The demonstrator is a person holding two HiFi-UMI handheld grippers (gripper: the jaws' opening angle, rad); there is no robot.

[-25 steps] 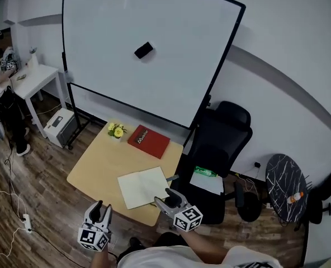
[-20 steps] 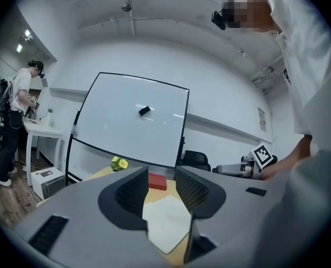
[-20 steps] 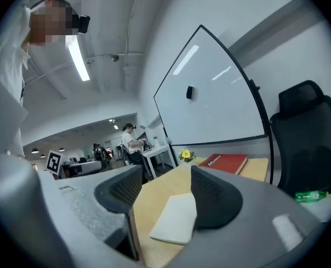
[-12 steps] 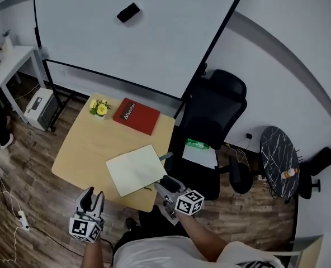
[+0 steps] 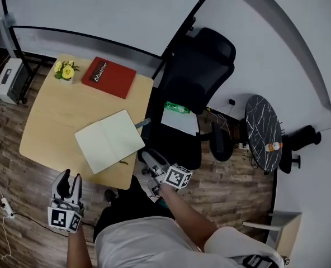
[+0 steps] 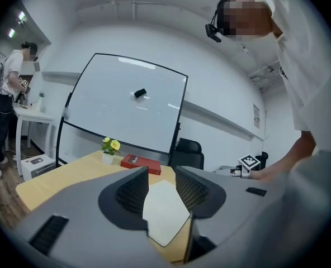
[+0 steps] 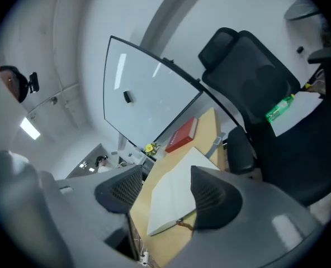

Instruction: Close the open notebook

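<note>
The open notebook (image 5: 109, 140) lies flat with blank white pages up, near the front right corner of the light wooden table (image 5: 51, 121). My left gripper (image 5: 69, 180) hovers open off the table's front edge, apart from the notebook. The right gripper (image 5: 149, 157) is open too, just off the table's right front corner, close to the notebook's near corner. In the left gripper view the notebook (image 6: 164, 211) shows between the open left gripper (image 6: 160, 177). The right gripper view has the notebook (image 7: 179, 197) ahead of the empty right gripper (image 7: 166, 183).
A red book (image 5: 108, 77) and a small pot of yellow flowers (image 5: 65, 70) sit at the table's far side. A pen (image 5: 142, 123) lies by the right edge. The black office chair (image 5: 193, 88) holds paper and a green bottle (image 5: 176, 108). A round marble side table (image 5: 261, 132) stands right.
The head view has swung right and down, so the table slid to the upper left. Both grippers remain open near the front edge. The notebook is still open.
</note>
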